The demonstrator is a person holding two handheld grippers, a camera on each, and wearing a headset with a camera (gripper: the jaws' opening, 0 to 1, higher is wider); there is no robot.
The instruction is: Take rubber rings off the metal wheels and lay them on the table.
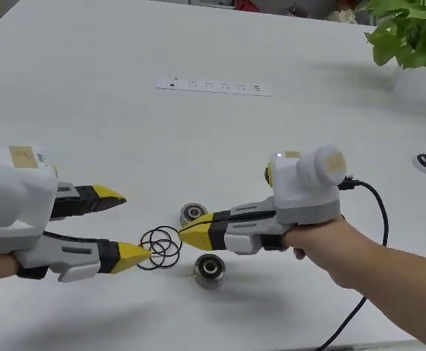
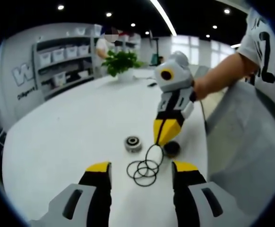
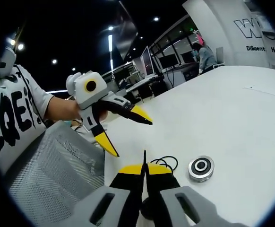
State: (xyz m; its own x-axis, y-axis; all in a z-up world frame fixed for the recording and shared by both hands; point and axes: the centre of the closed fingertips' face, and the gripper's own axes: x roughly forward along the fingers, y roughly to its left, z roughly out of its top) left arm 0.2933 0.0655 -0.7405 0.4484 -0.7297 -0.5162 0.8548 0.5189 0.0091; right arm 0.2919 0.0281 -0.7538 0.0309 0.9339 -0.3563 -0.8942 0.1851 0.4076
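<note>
Rubber rings (image 1: pixel 160 247) on the bench (image 1: pixel 88 110) between left gripper (image 1: pixel 134 225) and right gripper (image 1: pixel 182 232), one metal wheel (image 1: pixel 192 213) beyond the right gripper's tip, second metal wheel (image 1: pixel 209 268) before it

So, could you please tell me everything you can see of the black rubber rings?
The rubber rings are thin black loops, several overlapping in a loose flat pile on the white table, just ahead of the open left claw. One of them rises from the pile, apparently pinched in the shut right claw.
</note>
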